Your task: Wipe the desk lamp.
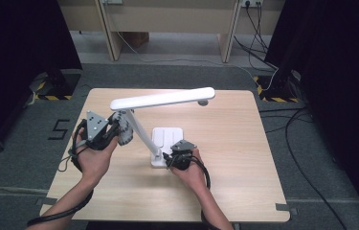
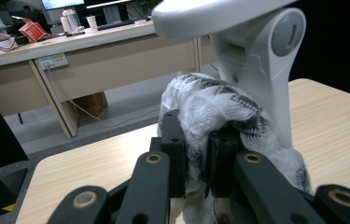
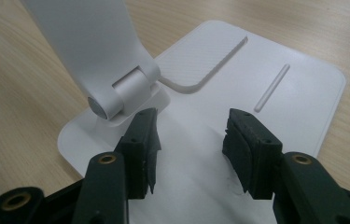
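Right gripper (image 1: 181,155), bottom center of the high view, sits with its jaws apart, pressing down on the lamp base (image 3: 238,74) to steady it, nothing pinched. Left gripper (image 1: 107,132), center left, is clamped narrow on a gray cloth (image 2: 210,107) held against the lamp (image 1: 162,99) arm's upper joint. Looks like wiping is underway; the long head further back probably isn't done yet.

The lamp (image 1: 154,125) stands mid-table (image 1: 244,182). Left gripper (image 1: 115,132) presses a cloth (image 1: 123,129) against its arm; right gripper (image 1: 171,160) rests on its base (image 1: 167,136).
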